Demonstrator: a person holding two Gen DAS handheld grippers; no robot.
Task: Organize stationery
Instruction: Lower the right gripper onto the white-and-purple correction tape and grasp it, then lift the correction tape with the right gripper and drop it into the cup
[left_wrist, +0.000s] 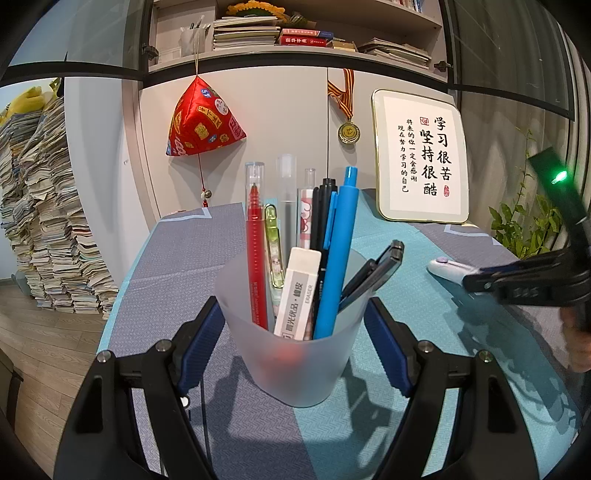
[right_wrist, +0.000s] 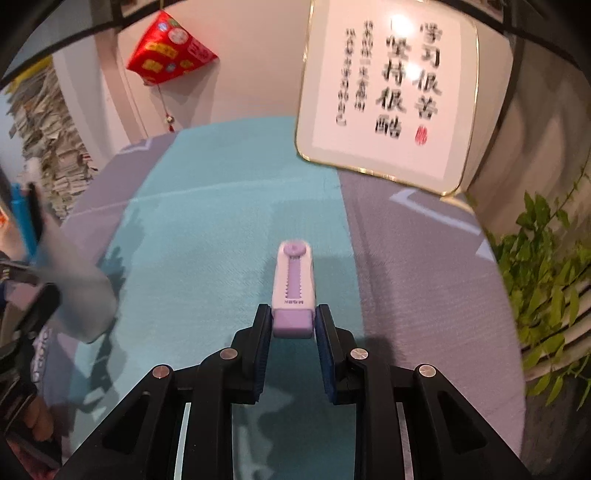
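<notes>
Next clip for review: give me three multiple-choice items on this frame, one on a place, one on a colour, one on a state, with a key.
1. Where is the white block eraser in its printed sleeve?
A. Inside the frosted translucent plastic cup
B. Flat on the cloth
C. On the shelf

2. What colour is the pen with a clip standing nearest the eraser's right side?
A. Green
B. Bright blue
C. Orange

3. What is the right claw doing?
A. Hanging far above the table
B. Closed around the cup
C. Closed on the lilac end of the white and lilac slider-type stationery tool lying on the teal and grey tablecloth

Key: 1 A, the eraser sticks up out of the cup among the pens. 2 B, its barrel is bright blue. 3 C, both pads flank and meet the tool's lilac end.
</notes>
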